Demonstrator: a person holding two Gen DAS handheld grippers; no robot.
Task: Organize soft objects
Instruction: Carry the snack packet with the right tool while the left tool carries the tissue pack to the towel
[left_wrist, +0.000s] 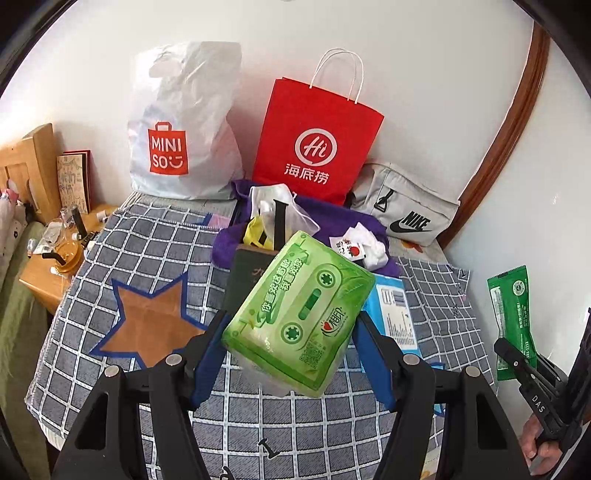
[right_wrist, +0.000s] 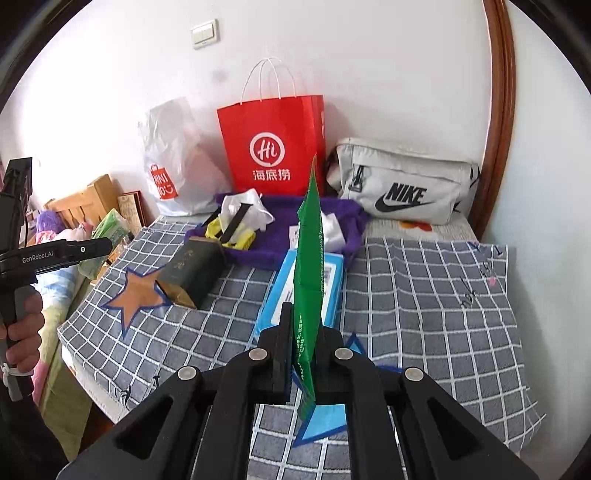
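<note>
My left gripper (left_wrist: 291, 332) is shut on a bright green soft tissue pack (left_wrist: 299, 310), its blue-padded fingers pressing both sides, and holds it up above the checked blanket (left_wrist: 147, 243). My right gripper (right_wrist: 303, 328) is shut on a flat green sachet (right_wrist: 308, 258) that stands upright, edge-on, between its black fingers. The left wrist view shows that sachet (left_wrist: 511, 321) at the far right. The tissue pack (right_wrist: 107, 236) appears at the left of the right wrist view. Below lie a dark green box (right_wrist: 192, 269) and a blue packet (right_wrist: 306, 288).
A purple cloth (right_wrist: 280, 229) holds a yellow item, white wrappers and small packets. Against the wall stand a white Miniso bag (left_wrist: 177, 129), a red paper bag (left_wrist: 314, 140) and a grey Nike pouch (left_wrist: 406, 210). A cluttered wooden bedside table (left_wrist: 48, 273) sits left of the blanket.
</note>
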